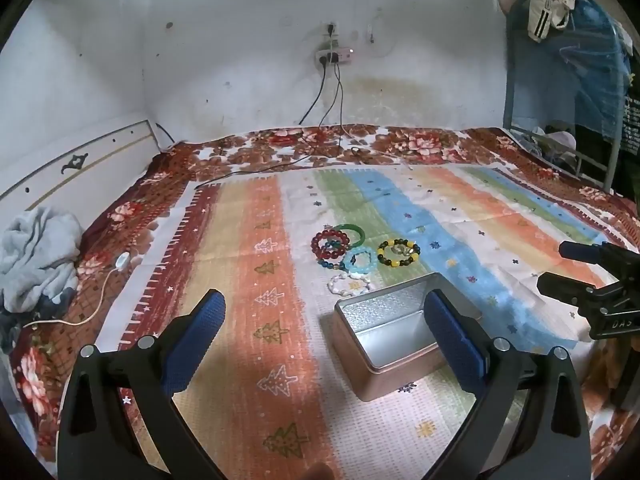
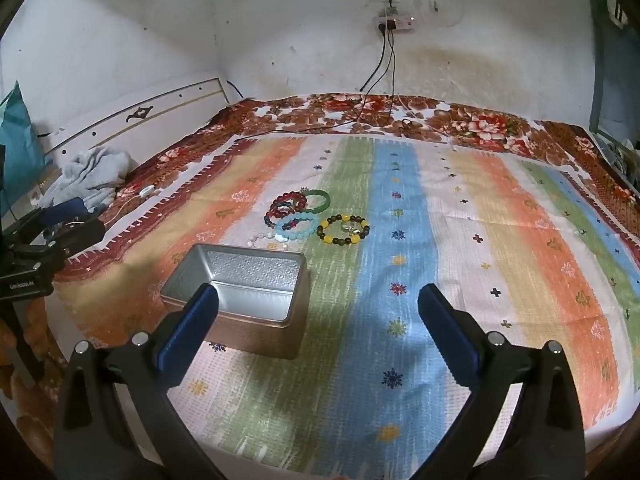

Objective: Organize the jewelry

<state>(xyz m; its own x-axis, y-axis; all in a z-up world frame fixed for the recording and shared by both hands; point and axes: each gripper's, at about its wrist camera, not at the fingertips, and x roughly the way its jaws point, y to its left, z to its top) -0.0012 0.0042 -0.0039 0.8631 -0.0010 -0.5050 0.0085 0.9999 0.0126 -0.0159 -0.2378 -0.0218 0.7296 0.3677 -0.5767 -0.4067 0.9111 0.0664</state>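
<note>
Partly legible white lettering, "DAS", on the right gripper (image 1: 560, 268). Both spread wide, gripping nothing: left gripper (image 1: 324, 316), right one. Open metal tin (image 2: 240, 280) just ahead of both; beaded bracelets (image 2: 316, 216) and green bangle (image 2: 320, 200) clustered just beyond the tin, on the striped cloth (image 2: 480, 260).

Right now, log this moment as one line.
left gripper: open, empty | right gripper: open, empty | tin: empty | bracelets: on cloth, beyond tin
</note>
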